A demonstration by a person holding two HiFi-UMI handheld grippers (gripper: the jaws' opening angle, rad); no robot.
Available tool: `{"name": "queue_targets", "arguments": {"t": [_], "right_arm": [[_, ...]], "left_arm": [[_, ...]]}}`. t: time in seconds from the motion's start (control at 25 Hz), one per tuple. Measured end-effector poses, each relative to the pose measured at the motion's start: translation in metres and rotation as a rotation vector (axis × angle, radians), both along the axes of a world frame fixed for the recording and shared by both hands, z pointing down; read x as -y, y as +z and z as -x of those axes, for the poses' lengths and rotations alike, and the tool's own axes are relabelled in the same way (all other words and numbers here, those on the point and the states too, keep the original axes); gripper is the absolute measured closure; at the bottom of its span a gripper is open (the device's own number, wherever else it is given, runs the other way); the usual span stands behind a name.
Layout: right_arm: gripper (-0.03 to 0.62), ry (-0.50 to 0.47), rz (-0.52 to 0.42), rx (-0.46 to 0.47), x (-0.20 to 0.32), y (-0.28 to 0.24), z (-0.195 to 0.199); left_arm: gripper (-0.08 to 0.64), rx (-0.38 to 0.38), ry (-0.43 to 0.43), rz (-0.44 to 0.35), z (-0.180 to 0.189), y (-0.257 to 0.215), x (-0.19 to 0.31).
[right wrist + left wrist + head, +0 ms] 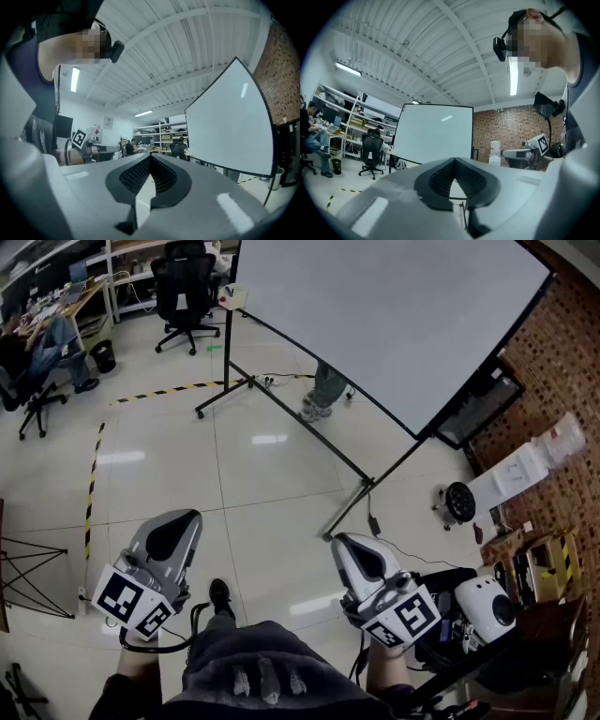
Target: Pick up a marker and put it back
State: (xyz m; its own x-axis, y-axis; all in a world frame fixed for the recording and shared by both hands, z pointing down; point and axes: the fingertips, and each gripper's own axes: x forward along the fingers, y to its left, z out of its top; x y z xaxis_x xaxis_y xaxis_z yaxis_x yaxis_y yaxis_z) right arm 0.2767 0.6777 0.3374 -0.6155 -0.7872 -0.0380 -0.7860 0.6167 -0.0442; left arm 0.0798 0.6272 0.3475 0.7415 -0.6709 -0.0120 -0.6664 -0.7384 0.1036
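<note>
No marker shows in any view. A large whiteboard (394, 315) on a black wheeled stand rises ahead of me; it also appears in the left gripper view as the whiteboard (433, 133) and in the right gripper view as the whiteboard (229, 122). My left gripper (178, 521) is held low near my body, well short of the board, its jaw tips together with nothing between them (454, 159). My right gripper (352, 545) hangs beside it at the same height, also shut and empty (151, 155). Both point level toward the board.
The stand's black legs (281, 409) spread over the tiled floor, with someone's feet (319, 404) behind the board. Yellow-black tape (91, 474) marks the floor at left. An office chair (185, 287) and a seated person (47, 343) are far left. A brick wall (562, 362) and a white device (486, 601) stand at right.
</note>
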Motion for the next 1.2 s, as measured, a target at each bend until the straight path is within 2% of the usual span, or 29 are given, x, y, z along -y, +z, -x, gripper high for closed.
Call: {"name": "queue_targets", "arguments": {"t": [0.24, 0.52, 0.68, 0.84, 1.0, 1.2], "right_arm": [[0.591, -0.037, -0.014, -0.002, 0.092, -0.010, 0.072], [0.592, -0.106, -0.001, -0.023, 0.171, -0.006, 0.132], [0.592, -0.123, 0.011, -0.028, 0.216, -0.005, 0.139], [0.592, -0.138, 0.012, -0.012, 0.276, 0.001, 0.132], [0.592, -0.171, 0.010, 0.022, 0.337, -0.008, 0.127], [0.592, -0.248, 0.030, 0.026, 0.418, -0.010, 0.117]], "left_arm": [[0.554, 0.013, 0.013, -0.044, 0.053, -0.018, 0.089], [0.554, 0.032, 0.002, -0.100, 0.088, -0.038, 0.166], [0.554, 0.030, -0.018, -0.082, 0.101, -0.038, 0.204], [0.554, 0.055, -0.039, -0.076, 0.098, -0.034, 0.256], [0.554, 0.087, -0.022, -0.071, 0.082, -0.041, 0.311], [0.554, 0.093, -0.047, -0.062, 0.059, -0.048, 0.391]]}}
